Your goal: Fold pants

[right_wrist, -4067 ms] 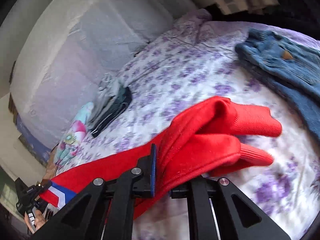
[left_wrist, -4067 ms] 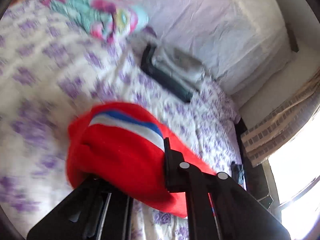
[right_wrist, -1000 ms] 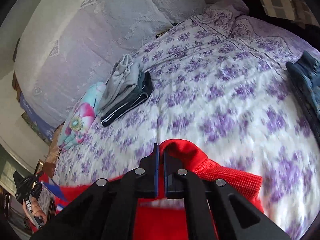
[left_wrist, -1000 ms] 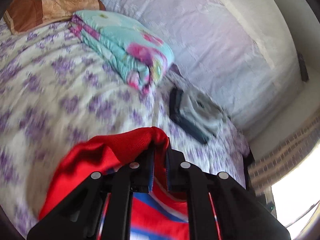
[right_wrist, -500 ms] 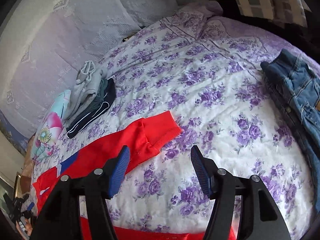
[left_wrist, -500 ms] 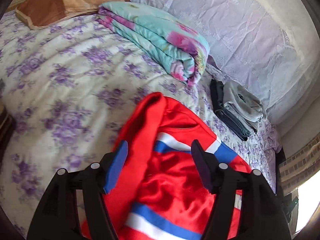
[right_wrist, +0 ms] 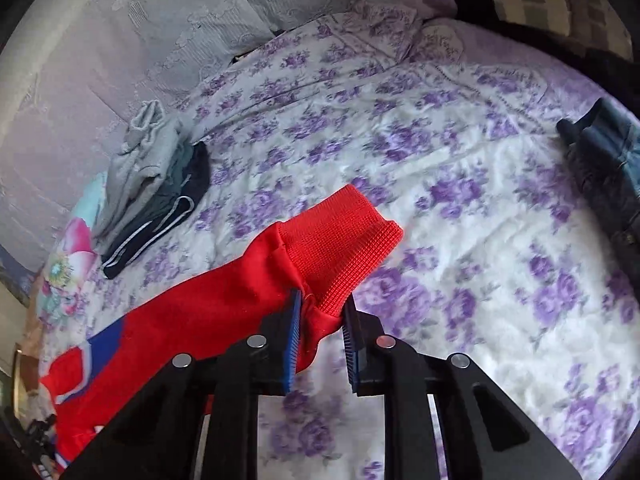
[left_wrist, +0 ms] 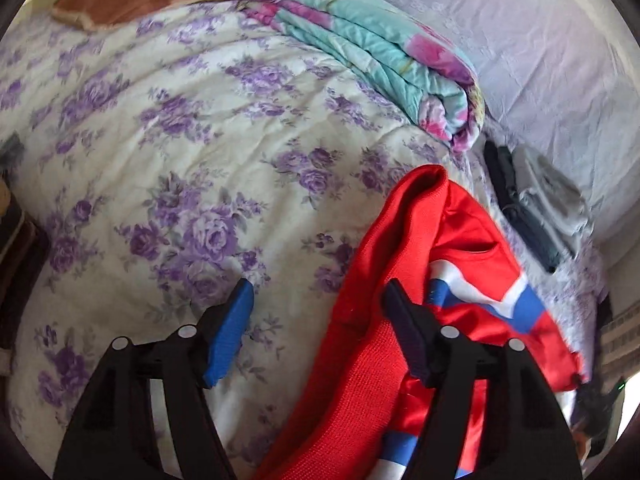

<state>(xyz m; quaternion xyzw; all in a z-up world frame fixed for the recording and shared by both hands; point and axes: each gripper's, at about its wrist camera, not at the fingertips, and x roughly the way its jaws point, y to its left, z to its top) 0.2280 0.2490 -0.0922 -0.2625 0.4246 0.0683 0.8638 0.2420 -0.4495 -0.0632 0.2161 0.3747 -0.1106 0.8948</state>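
The bed, spread with a cream quilt printed in purple roses, fills both views. Across it lie the red pants, smooth and shiny with a blue-and-white stripe band and coarse ribbed knit at the cuff and edge; in the left wrist view they run from 5 o'clock up toward centre, in the right wrist view from 8 o'clock to the ribbed cuff at centre.

At 1 o'clock in the left view rests a folded turquoise floral blanket, soft and thick, with a brown cushion at 11 o'clock. A stack of folded grey and dark garments sits at 9 o'clock in the right view, and blue denim jeans lie at 3 o'clock.

The left gripper stands wide and is opening, released: its blue-padded fingers hang over bare quilt, the other over red cloth, nothing pinched. The right gripper is closing, a bunch of red fabric just below the cuff between its ridged fingers; the left pad meets the cloth, the other shows a slight gap.
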